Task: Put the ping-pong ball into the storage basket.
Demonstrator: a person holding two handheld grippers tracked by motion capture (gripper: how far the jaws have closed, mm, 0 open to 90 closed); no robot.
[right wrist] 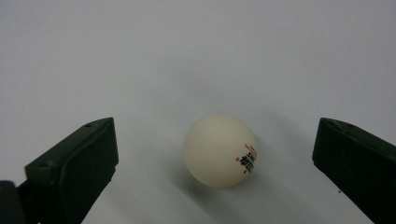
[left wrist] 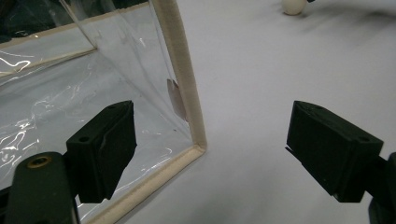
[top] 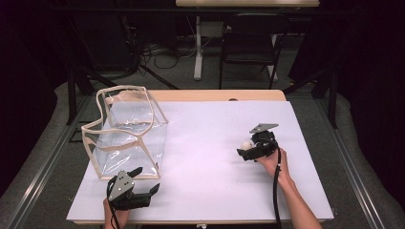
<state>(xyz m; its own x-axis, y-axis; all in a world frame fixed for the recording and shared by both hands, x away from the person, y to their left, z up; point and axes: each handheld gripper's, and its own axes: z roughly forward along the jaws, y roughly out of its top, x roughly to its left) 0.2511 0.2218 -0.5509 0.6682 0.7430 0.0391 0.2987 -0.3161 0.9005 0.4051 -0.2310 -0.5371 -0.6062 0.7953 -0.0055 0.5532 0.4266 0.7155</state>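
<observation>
A cream table-tennis ball [right wrist: 219, 150] with red and black print rests on the white sheet [top: 210, 138]. My right gripper [right wrist: 217, 140] is open, one jaw on each side of the ball and neither touching it. From above, the ball [top: 246, 144] lies right of centre at the right gripper [top: 244, 148]. A clear plastic bag [top: 126, 131] with beige trim stands open-topped at the left. My left gripper [top: 146, 179] is open just in front of the bag's near right corner [left wrist: 187, 93], straddling its trim without contact. The ball [left wrist: 293, 5] appears far off.
The white sheet covers a wooden table [top: 215, 95] whose far edge shows at the back. A black chair [top: 248, 43] and a desk leg [top: 197, 47] stand beyond the table. Bare sheet lies between the bag and the ball.
</observation>
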